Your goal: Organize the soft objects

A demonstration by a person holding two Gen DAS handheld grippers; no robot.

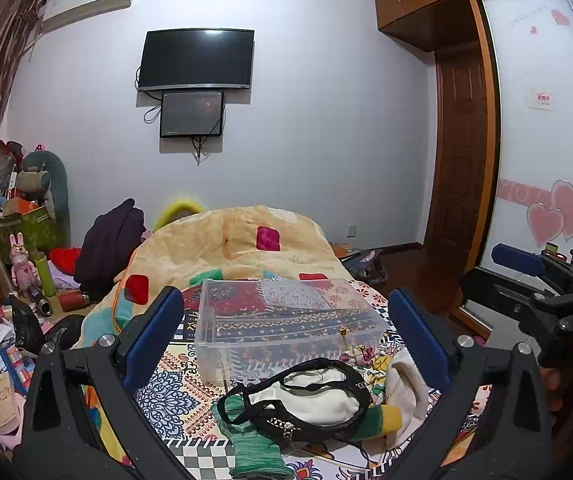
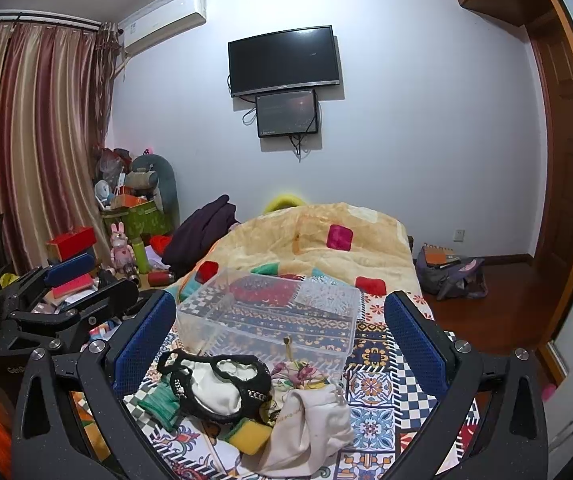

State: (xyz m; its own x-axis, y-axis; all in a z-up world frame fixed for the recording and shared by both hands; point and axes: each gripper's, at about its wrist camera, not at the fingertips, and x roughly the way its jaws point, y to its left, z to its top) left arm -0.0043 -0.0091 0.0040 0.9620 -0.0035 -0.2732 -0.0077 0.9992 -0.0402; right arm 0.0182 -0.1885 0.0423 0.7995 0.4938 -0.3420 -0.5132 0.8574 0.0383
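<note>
Both tools hang spread wide and empty above the patterned bedspread (image 2: 378, 360): the left gripper (image 1: 286, 340) and the right gripper (image 2: 280, 340) each frame the heap of soft things. That heap, a black lace-trimmed undergarment (image 2: 222, 380) over white cloth, a green knit glove (image 1: 252, 448), a yellow sponge (image 2: 250, 438) and a cream cloth pouch (image 2: 310, 424), lies just in front of the empty clear plastic bin (image 2: 270, 316). The pieces overlap (the lace straps loop over the rest), so one pinch would likely drag a neighbour along or snag. Lettering on the tool bodies is too small to read
</note>
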